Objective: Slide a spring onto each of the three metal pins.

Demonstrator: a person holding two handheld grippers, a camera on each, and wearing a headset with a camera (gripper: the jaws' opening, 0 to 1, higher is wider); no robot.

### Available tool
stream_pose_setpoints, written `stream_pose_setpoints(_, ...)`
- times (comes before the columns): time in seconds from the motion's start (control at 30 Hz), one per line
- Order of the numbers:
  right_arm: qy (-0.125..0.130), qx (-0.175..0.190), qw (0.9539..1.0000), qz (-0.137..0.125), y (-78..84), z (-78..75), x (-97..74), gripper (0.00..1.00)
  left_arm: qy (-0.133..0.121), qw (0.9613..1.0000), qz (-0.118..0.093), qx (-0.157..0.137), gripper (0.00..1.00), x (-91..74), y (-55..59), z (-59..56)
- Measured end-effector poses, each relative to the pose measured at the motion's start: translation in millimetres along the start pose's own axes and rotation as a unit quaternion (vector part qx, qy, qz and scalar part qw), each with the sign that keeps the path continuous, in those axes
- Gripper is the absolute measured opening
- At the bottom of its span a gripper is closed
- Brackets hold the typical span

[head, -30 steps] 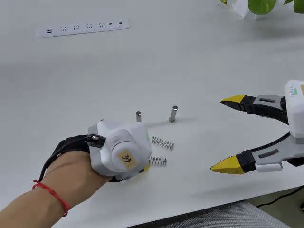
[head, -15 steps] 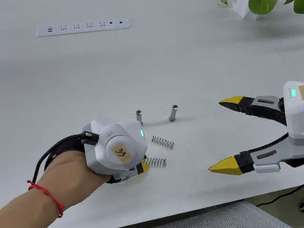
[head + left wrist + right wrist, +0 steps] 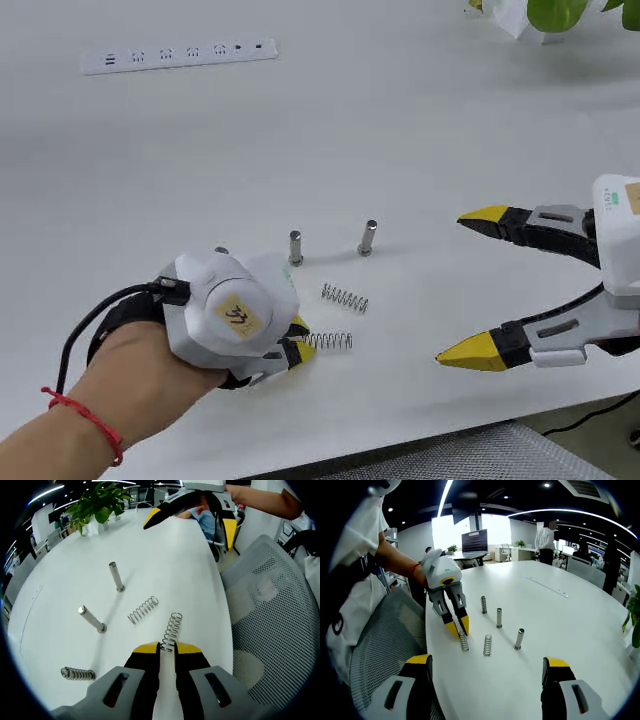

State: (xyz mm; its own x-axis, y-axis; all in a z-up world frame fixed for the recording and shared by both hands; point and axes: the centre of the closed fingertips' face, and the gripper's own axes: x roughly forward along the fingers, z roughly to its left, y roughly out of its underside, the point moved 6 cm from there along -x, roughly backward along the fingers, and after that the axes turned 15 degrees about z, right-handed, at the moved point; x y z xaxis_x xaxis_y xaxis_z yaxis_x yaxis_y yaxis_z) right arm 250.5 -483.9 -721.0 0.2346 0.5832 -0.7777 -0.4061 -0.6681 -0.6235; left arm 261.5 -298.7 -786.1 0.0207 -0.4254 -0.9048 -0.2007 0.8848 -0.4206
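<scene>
My left yellow-tipped gripper [image 3: 167,648] pinches one end of a slender silvery coil spring [image 3: 172,626]; right of it, my right gripper [image 3: 451,288] gapes open.

left claw [image 3: 167,647]: showing yellow tips on black
right claw [image 3: 460,284]: showing yellow tips, white body
spring [image 3: 171,630]: glinting silver
tabletop [image 3: 400,120]: lying plain white
wrist cord [image 3: 80,420]: showing red

- My left gripper [image 3: 167,646]: smooth yellow tips, matt black jaws (white plastic shell).
- Spring [image 3: 171,629] and pins [image 3: 116,576]: bright bare metal.
- Table [image 3: 420,130]: smooth, matt white.
- Chair [image 3: 272,625]: grey mesh.
</scene>
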Motion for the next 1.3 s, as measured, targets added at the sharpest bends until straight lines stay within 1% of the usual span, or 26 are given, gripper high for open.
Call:
stream_pose_setpoints(0.17,0.001,-0.002,1.0000,0.000,-1.9,0.4,-3.8,0.89,0.002,0.9997,-0.021,-0.011,0.07,-7.0,-3.1,-2.1)
stream_pose_setpoints(0.23,0.001,-0.005,1.0000,0.000,-5.1,0.9,-6.8,0.88,0.002,0.9993,-0.034,-0.014,0.07,-11.4,-4.7,-2.8)
stream_pose_setpoints(0.4,-0.003,-0.018,0.9998,-0.006,-18.3,4.6,-11.7,0.86,0.001,0.9972,-0.069,-0.031,0.07,-25.0,-7.4,-3.0)
stream_pose_setpoints(0.43,-0.005,-0.023,0.9997,-0.008,-22.6,5.5,-12.7,0.84,0.001,0.9962,-0.081,-0.033,0.07,-29.1,-8.8,-2.6)
stream_pose_setpoints(0.5,-0.009,-0.029,0.9995,-0.012,-28.9,7.1,-13.5,0.82,0.001,0.9949,-0.093,-0.040,0.07,-35.2,-9.8,-2.4)
stream_pose_setpoints(0.53,-0.011,-0.031,0.9994,-0.011,-33.3,8.1,-13.6,0.80,-0.001,0.9939,-0.103,-0.040,0.07,-39.9,-10.7,-2.3)
stream_pose_setpoints(0.57,-0.014,-0.033,0.9993,-0.012,-36.6,9.0,-13.8,0.79,-0.002,0.9932,-0.109,-0.041,0.07,-42.9,-11.1,-2.0)
stream_pose_setpoints(0.67,-0.023,-0.045,0.9985,-0.021,-49.4,13.3,-13.5,0.73,-0.005,0.9905,-0.130,-0.047,0.07,-53.9,-12.4,-0.9)
stream_pose_setpoints(0.77,-0.038,-0.060,0.9971,-0.027,-63.3,20.5,-10.6,0.66,-0.005,0.9861,-0.156,-0.056,0.07,-67.0,-14.9,-0.3)
stream_pose_setpoints(0.87,-0.046,-0.072,0.9959,-0.028,-73.8,25.1,-6.9,0.62,-0.006,0.9820,-0.178,-0.063,0.07,-78.4,-16.7,0.2)
stream_pose_setpoints(1.0,-0.057,-0.086,0.9942,-0.029,-85.3,29.3,-3.7,0.56,-0.009,0.9776,-0.200,-0.065,0.07,-90.4,-18.3,0.6)
stream_pose_setpoints(1.03,-0.061,-0.090,0.9937,-0.030,-88.9,30.3,-3.1,0.53,-0.008,0.9759,-0.209,-0.064,0.07,-93.8,-19.2,0.5)
stream_pose_setpoints(1.07,-0.064,-0.091,0.9933,-0.031,-88.2,25.9,-2.1,0.51,-0.009,0.9749,-0.212,-0.065,0.07,-95.8,-19.4,0.5)
stream_pose_setpoints(1.1,-0.069,-0.092,0.9929,-0.032,-91.1,25.2,-1.8,0.47,-0.008,0.9733,-0.220,-0.066,0.07,-98.7,-20.0,0.3)
stream_pose_setpoints(1.13,-0.073,-0.093,0.9924,-0.034,-94.0,26.4,-2.1,0.43,-0.007,0.9721,-0.225,-0.066,0.07,-100.5,-20.3,-0.1)
stream_pose_setpoints(1.17,-0.080,-0.096,0.9915,-0.036,-97.2,27.7,-2.2,0.40,-0.007,0.9711,-0.229,-0.067,0.07,-102.3,-20.8,-0.5)
stream_pose_setpoints(1.23,-0.083,-0.099,0.9910,-0.036,-101.6,29.5,-2.0,0.38,-0.009,0.9701,-0.233,-0.067,0.07,-104.4,-20.8,-0.8)
stream_pose_setpoints(1.3,-0.090,-0.107,0.9897,-0.031,-104.7,31.9,-2.0,0.34,-0.005,0.9677,-0.243,-0.069,0.07,-107.4,-21.6,-1.5)
